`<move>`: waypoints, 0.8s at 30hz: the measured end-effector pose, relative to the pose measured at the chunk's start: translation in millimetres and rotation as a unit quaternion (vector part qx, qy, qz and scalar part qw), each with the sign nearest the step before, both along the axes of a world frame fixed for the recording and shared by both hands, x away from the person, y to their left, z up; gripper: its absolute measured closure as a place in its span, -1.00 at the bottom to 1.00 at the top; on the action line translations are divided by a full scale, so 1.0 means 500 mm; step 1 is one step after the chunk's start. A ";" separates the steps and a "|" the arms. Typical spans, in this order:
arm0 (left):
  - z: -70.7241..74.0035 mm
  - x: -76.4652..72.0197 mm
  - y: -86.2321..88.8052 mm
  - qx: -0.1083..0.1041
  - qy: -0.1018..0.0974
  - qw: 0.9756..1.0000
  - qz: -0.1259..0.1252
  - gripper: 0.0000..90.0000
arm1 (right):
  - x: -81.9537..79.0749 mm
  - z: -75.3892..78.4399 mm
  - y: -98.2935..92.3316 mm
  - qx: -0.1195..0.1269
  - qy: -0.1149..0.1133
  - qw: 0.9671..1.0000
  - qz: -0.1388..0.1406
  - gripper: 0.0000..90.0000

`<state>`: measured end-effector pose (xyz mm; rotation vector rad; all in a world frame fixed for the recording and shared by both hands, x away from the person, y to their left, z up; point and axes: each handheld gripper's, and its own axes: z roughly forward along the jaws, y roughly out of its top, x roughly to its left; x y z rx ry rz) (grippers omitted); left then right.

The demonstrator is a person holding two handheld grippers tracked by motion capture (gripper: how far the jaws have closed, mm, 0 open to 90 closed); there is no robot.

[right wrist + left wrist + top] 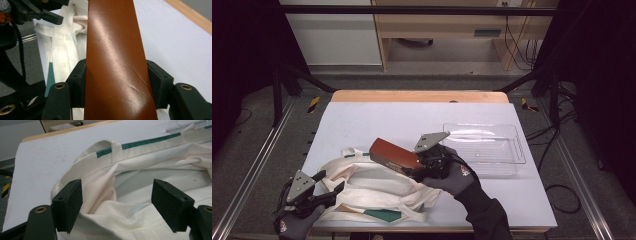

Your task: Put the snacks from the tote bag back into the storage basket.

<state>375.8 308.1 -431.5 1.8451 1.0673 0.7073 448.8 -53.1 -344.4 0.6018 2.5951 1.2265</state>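
Brown case (117, 62) in R gripper (116, 83)

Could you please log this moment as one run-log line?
right gripper: shut on brown case | left gripper: open at cloth bag | clear tray: empty

A white-topped table (377, 120) with a wooden far edge bears a cream cloth bag (372, 192) and a clear plastic tray (492, 145).
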 end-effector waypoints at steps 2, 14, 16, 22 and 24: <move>0.000 0.000 -0.001 0.000 0.000 1.000 0.000 -0.45 | 0.001 0.007 -0.015 0.002 -0.002 1.000 -0.009 -0.04; 0.000 0.001 -0.004 0.002 0.001 1.000 -0.001 -0.46 | 0.011 0.040 -0.096 0.010 -0.017 0.999 -0.043 -0.04; 0.000 0.001 -0.003 0.002 0.002 1.000 -0.001 -0.46 | 0.014 0.041 -0.106 0.008 -0.019 0.999 -0.049 -0.04; -0.001 0.001 -0.004 0.003 0.001 1.000 -0.001 -0.46 | 0.027 0.045 -0.139 0.011 -0.023 0.997 -0.067 -0.04; -0.001 0.001 -0.004 0.003 0.002 1.000 -0.001 -0.46 | 0.032 0.045 -0.153 0.014 -0.023 0.997 -0.071 -0.04</move>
